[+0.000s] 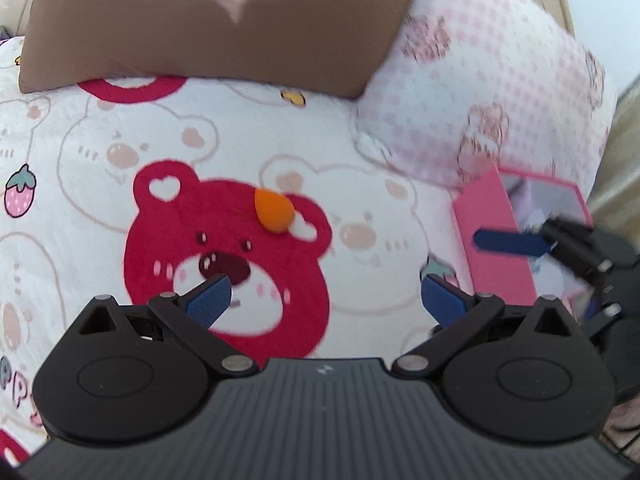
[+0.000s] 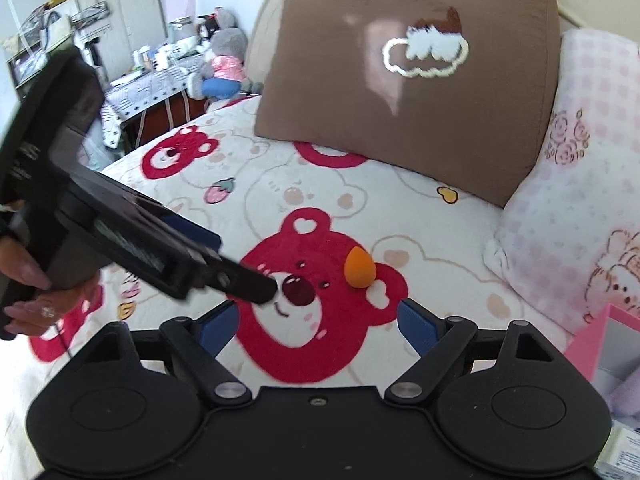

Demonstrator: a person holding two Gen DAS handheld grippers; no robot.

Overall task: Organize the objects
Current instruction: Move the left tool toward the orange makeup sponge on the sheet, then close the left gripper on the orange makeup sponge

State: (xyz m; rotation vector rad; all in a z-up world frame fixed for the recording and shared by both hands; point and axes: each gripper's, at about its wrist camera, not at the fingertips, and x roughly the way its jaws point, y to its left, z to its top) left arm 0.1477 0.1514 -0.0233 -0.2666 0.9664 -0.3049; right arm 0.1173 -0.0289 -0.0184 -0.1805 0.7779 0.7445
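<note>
An orange drop-shaped sponge (image 1: 273, 210) lies on the bear-print bedspread (image 1: 100, 148); it also shows in the right wrist view (image 2: 359, 268). My left gripper (image 1: 326, 300) is open and empty, a short way in front of the sponge. My right gripper (image 2: 318, 326) is open and empty, just short of the sponge. A pink box (image 1: 494, 236) stands open at the right of the bed, with the right gripper's fingers (image 1: 508, 241) beside it. The left gripper's body (image 2: 120, 232) crosses the left of the right wrist view.
A brown pillow (image 2: 408, 96) and a pink checked pillow (image 2: 572, 200) lie at the head of the bed. The pink box's corner (image 2: 588, 352) shows at the right. A cluttered table with plush toys (image 2: 224, 64) stands beyond the bed's far side.
</note>
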